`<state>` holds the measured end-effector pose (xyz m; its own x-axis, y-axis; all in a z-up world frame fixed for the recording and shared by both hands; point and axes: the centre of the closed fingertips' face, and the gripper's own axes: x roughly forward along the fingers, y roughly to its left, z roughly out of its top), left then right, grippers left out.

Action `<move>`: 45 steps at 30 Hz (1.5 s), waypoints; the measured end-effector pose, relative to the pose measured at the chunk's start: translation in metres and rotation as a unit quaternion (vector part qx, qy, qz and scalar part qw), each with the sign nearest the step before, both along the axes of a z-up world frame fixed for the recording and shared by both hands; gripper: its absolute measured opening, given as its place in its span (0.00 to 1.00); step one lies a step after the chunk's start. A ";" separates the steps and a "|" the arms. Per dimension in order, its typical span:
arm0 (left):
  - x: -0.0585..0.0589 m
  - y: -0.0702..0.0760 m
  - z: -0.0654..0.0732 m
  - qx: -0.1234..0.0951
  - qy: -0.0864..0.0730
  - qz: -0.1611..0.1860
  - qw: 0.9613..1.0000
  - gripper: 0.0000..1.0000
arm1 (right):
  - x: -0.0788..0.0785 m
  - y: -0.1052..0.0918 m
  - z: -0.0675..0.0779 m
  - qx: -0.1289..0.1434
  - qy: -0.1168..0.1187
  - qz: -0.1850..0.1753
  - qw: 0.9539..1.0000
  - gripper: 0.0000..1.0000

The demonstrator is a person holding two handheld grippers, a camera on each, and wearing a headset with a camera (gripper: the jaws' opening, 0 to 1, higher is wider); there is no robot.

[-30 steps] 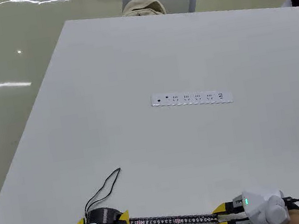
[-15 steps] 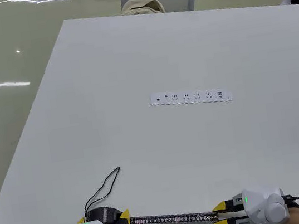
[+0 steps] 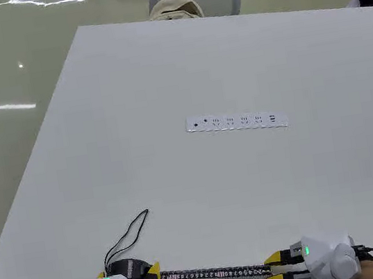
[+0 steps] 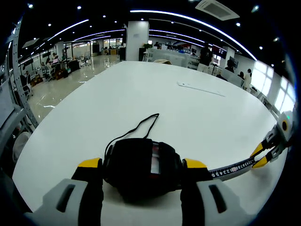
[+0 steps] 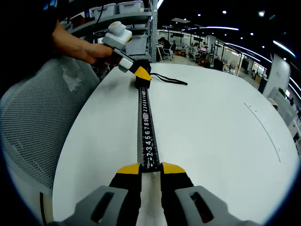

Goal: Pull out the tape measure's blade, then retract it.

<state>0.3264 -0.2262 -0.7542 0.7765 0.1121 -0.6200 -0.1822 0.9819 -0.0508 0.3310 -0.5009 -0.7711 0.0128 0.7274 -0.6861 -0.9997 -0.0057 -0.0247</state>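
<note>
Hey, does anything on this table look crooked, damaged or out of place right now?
Nothing stands out. The left gripper holds the tape measure case, the blade runs straight to the right gripper, shut on its tip, and the power strip lies flat on the table.

Black plastic tape measure (image 4: 141, 167): 1. White oblong plastic power strip (image 3: 236, 121): 1. White, yellow-tipped units: 2, namely left hand-held gripper (image 3: 128, 274) and right hand-held gripper (image 3: 274, 269).

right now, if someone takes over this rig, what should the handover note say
Left gripper: shut on the tape measure case, which sits on the white table.
Right gripper: shut on the tip of the blade.
Done: blade drawn out, lying flat along the table between the grippers.
To do: retract the blade into the case.
</note>
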 end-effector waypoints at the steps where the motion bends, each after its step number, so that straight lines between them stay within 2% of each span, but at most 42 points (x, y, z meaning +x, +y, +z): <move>1: 0.000 0.000 0.000 -0.001 0.000 -0.001 1.000 0.63 | 0.000 0.000 0.001 0.000 -0.001 0.000 1.000 0.14; 10: 0.000 -0.001 0.001 0.000 -0.004 -0.008 1.000 0.65 | -0.002 0.002 0.004 0.004 -0.002 -0.002 1.000 0.14; 17: -0.003 -0.002 0.000 -0.009 -0.006 -0.001 1.000 0.67 | -0.001 0.005 0.005 0.004 -0.006 0.000 1.000 0.13; 20: -0.002 -0.001 0.005 -0.021 -0.016 0.012 1.000 0.66 | -0.001 0.005 0.006 0.004 -0.006 0.000 1.000 0.13; 27: -0.001 -0.001 0.004 -0.020 -0.016 0.016 1.000 0.65 | 0.000 0.004 0.004 0.003 -0.006 -0.001 1.000 0.13; 36: -0.003 -0.001 0.006 -0.031 -0.018 0.022 0.999 0.65 | -0.001 0.004 0.004 0.001 -0.006 0.000 1.000 0.14; 45: -0.006 -0.002 0.004 -0.027 -0.016 0.026 0.999 0.64 | -0.001 0.004 0.005 0.000 -0.007 0.000 1.000 0.14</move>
<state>0.3208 -0.2278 -0.7499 0.7899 0.1201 -0.6014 -0.2309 0.9667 -0.1101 0.3295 -0.4965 -0.7658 0.0235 0.7275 -0.6857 -0.9992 -0.0050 -0.0395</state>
